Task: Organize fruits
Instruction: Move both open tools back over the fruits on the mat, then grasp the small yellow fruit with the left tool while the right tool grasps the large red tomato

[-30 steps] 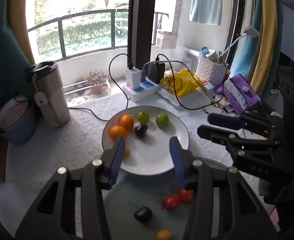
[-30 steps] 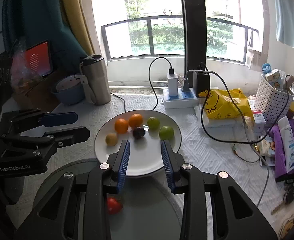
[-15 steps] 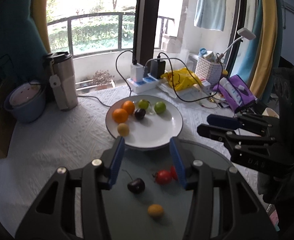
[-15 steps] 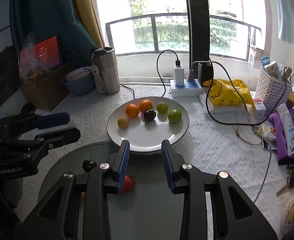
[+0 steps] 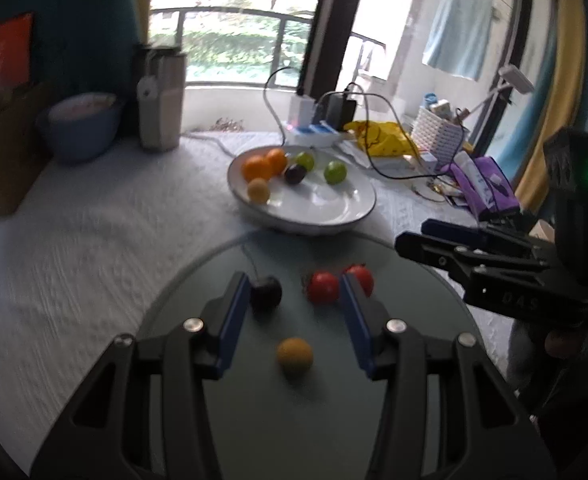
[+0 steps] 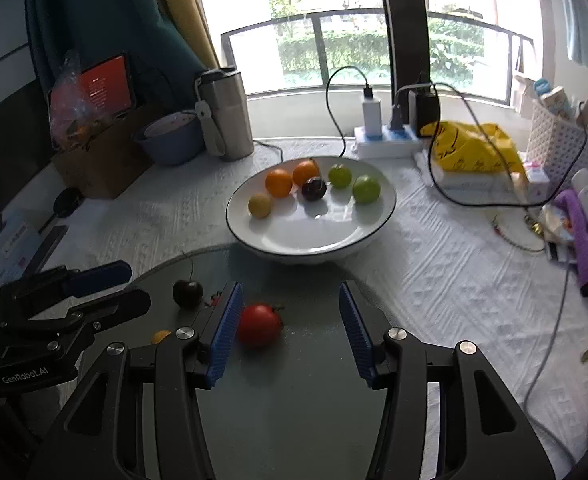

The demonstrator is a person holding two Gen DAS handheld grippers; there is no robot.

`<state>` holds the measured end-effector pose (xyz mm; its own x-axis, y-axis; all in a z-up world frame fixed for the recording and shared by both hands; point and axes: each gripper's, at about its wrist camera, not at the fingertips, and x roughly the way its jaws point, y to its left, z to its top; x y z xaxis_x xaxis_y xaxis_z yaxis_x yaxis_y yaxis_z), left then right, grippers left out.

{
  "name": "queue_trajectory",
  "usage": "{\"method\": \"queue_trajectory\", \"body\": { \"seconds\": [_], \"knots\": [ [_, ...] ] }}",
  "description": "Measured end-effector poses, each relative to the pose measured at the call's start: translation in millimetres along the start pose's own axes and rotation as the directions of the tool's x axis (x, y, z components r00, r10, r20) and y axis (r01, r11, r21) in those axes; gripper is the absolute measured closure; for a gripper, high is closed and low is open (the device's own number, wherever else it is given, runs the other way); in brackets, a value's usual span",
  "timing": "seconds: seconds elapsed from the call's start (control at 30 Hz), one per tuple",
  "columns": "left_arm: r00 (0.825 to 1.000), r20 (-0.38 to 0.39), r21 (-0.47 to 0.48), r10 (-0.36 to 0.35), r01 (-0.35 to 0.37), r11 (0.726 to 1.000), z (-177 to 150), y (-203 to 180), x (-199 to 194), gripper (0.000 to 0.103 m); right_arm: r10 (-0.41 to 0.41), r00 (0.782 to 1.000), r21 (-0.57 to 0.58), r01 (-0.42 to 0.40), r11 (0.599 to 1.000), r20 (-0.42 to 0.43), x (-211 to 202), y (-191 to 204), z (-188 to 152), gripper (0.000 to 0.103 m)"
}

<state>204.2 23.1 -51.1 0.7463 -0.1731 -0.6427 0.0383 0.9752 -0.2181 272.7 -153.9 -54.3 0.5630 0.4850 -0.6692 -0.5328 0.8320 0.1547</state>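
I've got both grippers over the glass mat [image 6: 294,400], which lies just in front of the plate [image 6: 374,232]. Right gripper [image 6: 287,328] has its jaws just opened, nothing pinched btwn them; a tomato [image 6: 258,324] sits on the mat right by its left pad. Left gripper [image 5: 296,316] is part open, empty too, w/ a dark cherry [image 5: 265,298] by its left pad and a 2nd tomato [image 5: 323,287] by its right, plus a yellow fruit [image 5: 294,356] lower btwn the fingers.

To do this well, I'd say: shift the right gripper left so the tomato is centred, drop low, squeeze gently since it looks soft & rolls easily, keep clear of the left gripper close by.

Plate holds 2 oranges [image 6: 279,183], 2 green fruits [image 6: 366,189], a dark one [image 6: 314,189], a yellow one [image 6: 260,205] at the back; front half bare
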Motion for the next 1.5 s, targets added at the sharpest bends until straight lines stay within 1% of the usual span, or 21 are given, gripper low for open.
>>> {"method": "queue_trajectory", "body": {
  "seconds": [0.07, 0.13, 0.2, 0.3, 0.57, 0.77, 0.8, 0.83, 0.87, 0.9, 0.93, 1.07, 1.33, 1.5],
  "knots": [
    [1.0, -0.011, -0.025, 0.008, -0.008, 1.0, -8, 2, 2, 0.054, 0.015, 1.0, 0.004, -0.015, 1.0, -0.014, 5, 0, -4, 0.05],
    [0.999, -0.028, -0.027, 0.03, -0.031, 0.999, -13, 1, 5, 0.054, 0.028, 0.999, 0.005, -0.028, 1.0, -0.026, 10, -1, -8, 0.05],
    [0.996, -0.063, -0.027, 0.058, -0.06, 0.998, -19, 1, 10, 0.054, 0.039, 0.998, 0.006, -0.038, 0.999, -0.041, 16, 0, -12, 0.05],
    [0.993, -0.095, -0.023, 0.075, -0.078, 0.997, -26, 0, 17, 0.054, 0.055, 0.997, 0.002, -0.055, 0.998, -0.057, 22, 0, -15, 0.05],
    [0.986, -0.146, -0.017, 0.085, -0.088, 0.996, -34, -6, 29, 0.055, 0.093, 0.991, 0.003, -0.093, 0.996, -0.101, 35, 0, -18, 0.05],
    [0.986, -0.142, -0.01, 0.087, -0.089, 0.996, -36, -8, 32, 0.056, 0.101, 0.987, -0.035, -0.106, 0.994, -0.126, 42, 7, -20, 0.05],
    [0.986, -0.142, -0.006, 0.084, -0.085, 0.996, -36, -9, 32, 0.057, 0.1, 0.987, -0.044, -0.106, 0.993, -0.13, 44, 9, -20, 0.052],
    [0.987, -0.142, -0.002, 0.081, -0.083, 0.997, -35, -10, 33, 0.06, 0.097, 0.986, -0.054, -0.105, 0.993, -0.136, 45, 11, -21, 0.056],
    [0.987, -0.141, 0.003, 0.079, -0.08, 0.997, -36, -11, 33, 0.063, 0.094, 0.985, -0.063, -0.104, 0.993, -0.144, 47, 13, -21, 0.059],
    [0.987, -0.141, 0.004, 0.076, -0.076, 0.997, -36, -12, 34, 0.064, 0.093, 0.984, -0.067, -0.104, 0.992, -0.15, 48, 13, -22, 0.064],
    [0.987, -0.14, 0.007, 0.074, -0.074, 0.997, -36, -13, 34, 0.066, 0.09, 0.985, -0.071, -0.101, 0.992, -0.15, 48, 14, -21, 0.066],
    [0.987, -0.143, 0.017, 0.066, -0.064, 0.998, -36, -14, 35, 0.078, 0.09, 0.984, -0.079, -0.104, 0.991, -0.154, 49, 15, -21, 0.067],
    [0.988, -0.148, 0.015, 0.045, -0.043, 0.999, -36, -16, 33, 0.078, 0.086, 0.987, -0.08, -0.098, 0.992, -0.137, 43, 15, -21, 0.068],
    [0.99, -0.136, 0.012, 0.042, -0.041, 0.999, -35, -20, 27, 0.078, 0.087, 0.988, -0.085, -0.099, 0.991, -0.127, 34, 15, -21, 0.068]
  ]
}}
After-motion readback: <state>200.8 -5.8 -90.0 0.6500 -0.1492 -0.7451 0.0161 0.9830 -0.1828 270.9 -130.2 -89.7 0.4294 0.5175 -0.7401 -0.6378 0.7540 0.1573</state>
